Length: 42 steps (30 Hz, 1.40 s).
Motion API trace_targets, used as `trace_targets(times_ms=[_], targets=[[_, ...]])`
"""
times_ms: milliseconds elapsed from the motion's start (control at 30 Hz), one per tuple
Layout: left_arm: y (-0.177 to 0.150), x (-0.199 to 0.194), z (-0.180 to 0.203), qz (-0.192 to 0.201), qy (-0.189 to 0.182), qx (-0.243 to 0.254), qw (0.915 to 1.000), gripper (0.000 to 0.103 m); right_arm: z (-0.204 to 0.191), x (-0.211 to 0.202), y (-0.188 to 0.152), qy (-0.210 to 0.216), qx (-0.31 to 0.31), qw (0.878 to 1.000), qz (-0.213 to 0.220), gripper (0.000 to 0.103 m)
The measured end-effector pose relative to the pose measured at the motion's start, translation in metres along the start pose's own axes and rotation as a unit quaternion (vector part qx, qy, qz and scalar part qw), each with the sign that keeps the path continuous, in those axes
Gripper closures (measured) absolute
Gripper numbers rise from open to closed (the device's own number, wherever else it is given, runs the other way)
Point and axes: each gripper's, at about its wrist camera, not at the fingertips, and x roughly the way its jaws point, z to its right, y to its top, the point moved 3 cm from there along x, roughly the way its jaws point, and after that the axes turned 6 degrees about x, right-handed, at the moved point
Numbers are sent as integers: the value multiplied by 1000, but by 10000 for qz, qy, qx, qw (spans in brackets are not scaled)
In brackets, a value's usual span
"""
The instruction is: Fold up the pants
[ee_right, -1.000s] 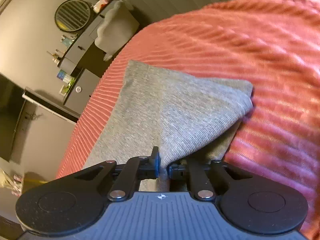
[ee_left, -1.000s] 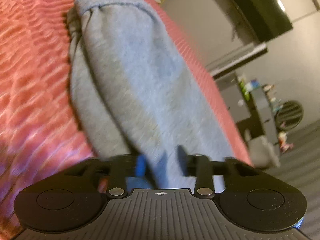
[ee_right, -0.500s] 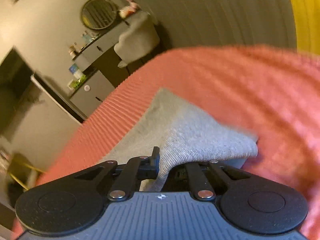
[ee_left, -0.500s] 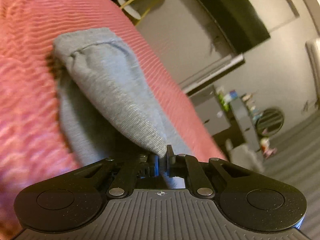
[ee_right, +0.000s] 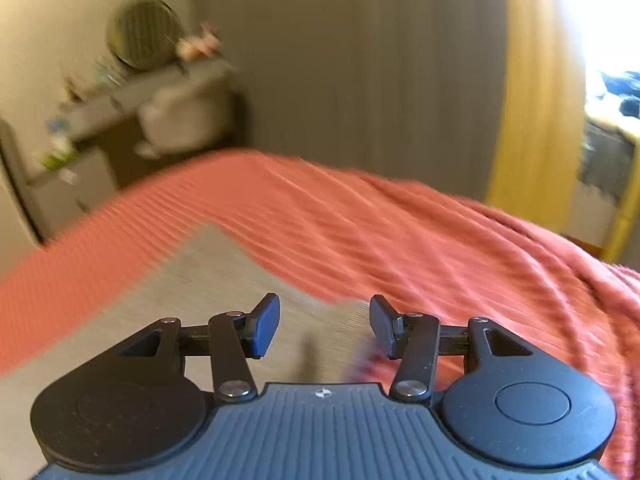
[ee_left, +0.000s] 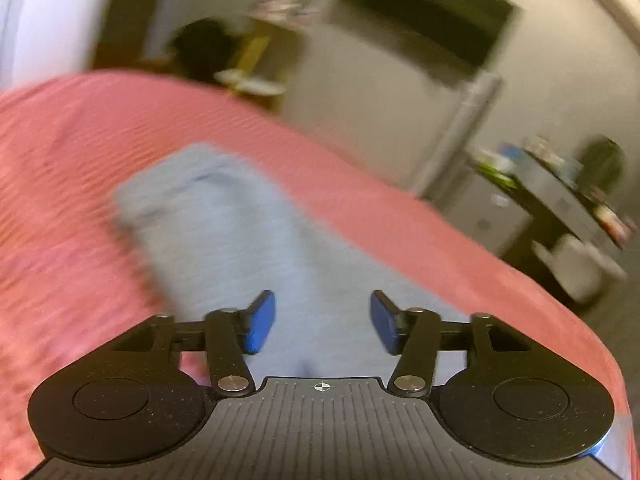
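**Grey pants released on a red ribbed cover**

Grey knit fabric, the pants (ee_left: pixel 224 236), lying folded on a coral-red ribbed bedspread (ee_left: pixel 60 152), stretched away from the left wrist camera toward a rounded far end. Seen from the right wrist too: pants (ee_right: pixel 208 280) flat on the bedspread (ee_right: pixel 440 248), one straight edge running to a corner near the middle of the view.

Left gripper (ee_left: pixel 322 322): jaws parted, having just been opening, nothing pinched between the blue pads (ee_left: pixel 262 322). Cloth visible through the gap, lower down, apart from the pads. Hovering above the near end of the pants.

Right gripper (ee_right: pixel 324 326): jaws likewise parted after just opening, nothing between them. Dark-blue pads (ee_right: pixel 264 326) clear of the fabric, with the pants' edge and a strip of red cover showing below the gap.

Both views blurred by motion. Behind the bed, in the left view, a dark screen (ee_left: pixel 432 16) on a pale wall and a cluttered dresser (ee_left: pixel 560 196). In the right view, a round mirror (ee_right: pixel 144 32) over that dresser (ee_right: pixel 120 96), a grey curtain (ee_right: pixel 360 60), and a yellow curtain (ee_right: pixel 536 92) beside a bright window.
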Motion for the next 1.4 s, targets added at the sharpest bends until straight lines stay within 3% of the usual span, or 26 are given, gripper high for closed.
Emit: trace_targets(times_ms=[67,133,167,200,267,333,367,400,433,467,533,567,667,700,767,800,867,1100,1167,1200,1300,1400], targets=[[-2,24,34,-10,-416,213,9989,35,-39,-10,-11,1018,58,9946,-198,53],[-9,53,56,-161,-698,264,9971,35,-86,-13,-33,2267,23,9702,-853,53],[-15,66,64,-272,-778,249,9963,35,-107,-13,-48,2823,45,9505,-1300,53],[-19,78,69,-367,-857,272,9953,35,-135,-12,-69,3413,95,9203,-1911,53],[-32,104,77,-530,-559,453,9960,38,-175,-7,-105,4174,49,8635,-2830,53],[-45,114,69,-502,-396,712,9954,39,-197,3,-131,4314,-187,8382,-3332,53],[-49,117,67,-410,-308,1000,9937,42,-201,10,-140,4230,-334,8349,-3505,57],[-52,117,63,-303,-177,1308,9908,42,-200,19,-146,4156,-418,8349,-3586,70],[-53,114,61,-195,52,1622,9865,39,-193,29,-145,4245,-334,8284,-3640,78],[-53,113,60,-106,369,1831,9824,34,-185,39,-139,4251,-165,8271,-3675,79],[-53,113,51,-14,974,1737,9800,26,-162,62,-115,4077,200,8445,-3466,80],[-51,113,43,-10,1114,1514,9822,26,-148,75,-98,3863,278,8646,-3200,80],[-41,109,29,-5,1096,989,9890,27,-105,104,-53,2779,235,9285,-2453,80],[-39,107,27,-13,1113,943,9893,27,-90,104,-35,2237,77,9520,-2090,79],[-42,102,21,-46,1090,830,9906,27,-66,102,2,1609,-237,9775,-1340,65],[-42,101,20,-33,1072,761,9913,27,-54,102,14,1493,-274,9819,-1134,53],[-45,94,22,-5,1096,696,9915,27,-42,105,30,1426,-340,9836,-1052,43],[-50,91,37,27,1031,617,9928,27,-67,148,21,1539,-1400,9669,-1478,44],[-52,92,42,33,1089,694,9916,27,-73,163,18,1506,-1758,9610,-1511,54],[-54,94,46,41,1110,745,9910,27,-77,167,18,1512,-1844,9582,-1581,67],[-55,93,52,144,1158,870,9894,28,-86,165,25,1694,-2073,9525,-1452,89],[-56,88,60,370,1184,951,9877,28,-88,163,46,1918,-1870,9570,-1110,91]])
